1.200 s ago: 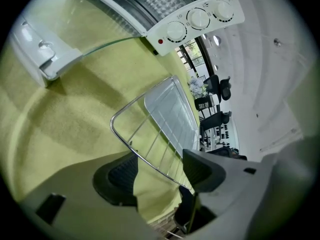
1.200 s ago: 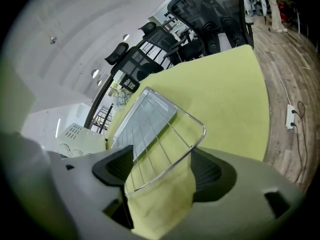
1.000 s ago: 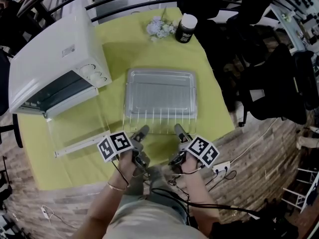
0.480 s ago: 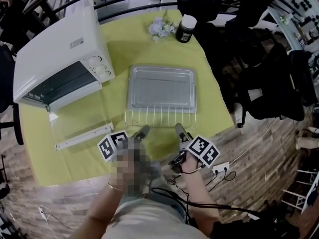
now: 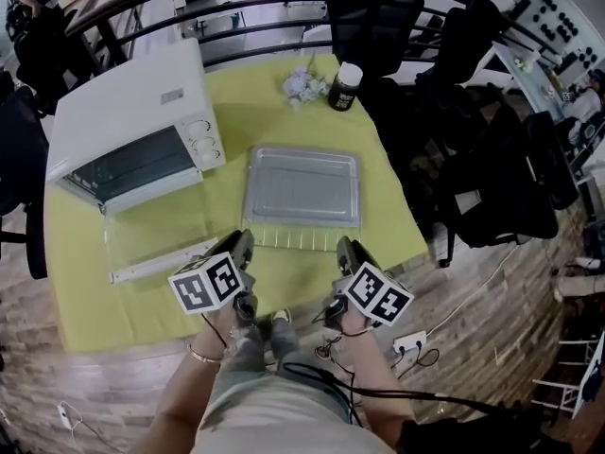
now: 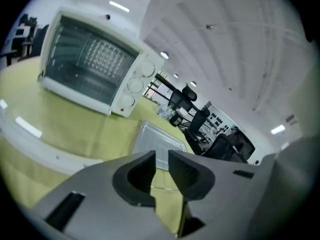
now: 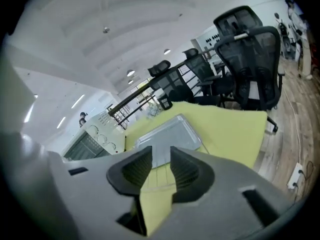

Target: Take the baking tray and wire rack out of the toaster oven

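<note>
Raised since a second ago above the table's (image 5: 142,301) near edge, the left gripper (image 5: 243,242) and right gripper (image 5: 345,248) have jaws just closing, part-open and empty; the baking tray (image 5: 302,185) sits on the wire rack (image 5: 295,239) mid-table.

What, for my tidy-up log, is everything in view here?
toaster oven: one, white, table's left, door down
baking tray: one, silver, table centre, on the rack
wire rack: one, silver, under the tray
jar: one, black, white lid, far edge
flowers: one bunch, pale, beside jar
tablecloth: one, yellow-green, over table
chairs: several, black, behind and right of table
left gripper, right gripper: two, grey, near edge; jaws just been closing, nothing between
</note>
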Available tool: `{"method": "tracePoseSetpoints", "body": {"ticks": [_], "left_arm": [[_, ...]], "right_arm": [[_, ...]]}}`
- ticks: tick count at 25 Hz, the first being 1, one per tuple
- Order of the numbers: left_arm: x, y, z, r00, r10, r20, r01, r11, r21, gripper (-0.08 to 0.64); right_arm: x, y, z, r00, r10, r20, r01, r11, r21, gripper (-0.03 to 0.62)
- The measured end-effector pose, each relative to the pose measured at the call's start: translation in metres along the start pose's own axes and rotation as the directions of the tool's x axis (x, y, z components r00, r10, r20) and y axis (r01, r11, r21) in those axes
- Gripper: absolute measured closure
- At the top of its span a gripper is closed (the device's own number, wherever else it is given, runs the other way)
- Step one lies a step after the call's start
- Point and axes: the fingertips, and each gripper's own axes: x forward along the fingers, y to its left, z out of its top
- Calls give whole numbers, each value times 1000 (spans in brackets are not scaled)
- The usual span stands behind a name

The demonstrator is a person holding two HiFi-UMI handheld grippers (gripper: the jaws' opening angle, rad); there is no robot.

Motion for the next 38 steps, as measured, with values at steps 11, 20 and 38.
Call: {"method": "tracePoseSetpoints", "body": {"ticks": [11,20,38], "left_arm": [[-81,-7,120,952,-5,306,-87,954,287,546],[-136,-11,179,832,36,554,-292,877,381,552],[-130,1,180,832,38,554,-270,899,345,552]], "right_arm": [[-45,48,97,976,27,217,54,933,-356,589],[-74,102,146,914,135,382,95,846,-525,589],[-66,109,137,913,137,383,94,845,-526,591]]}}
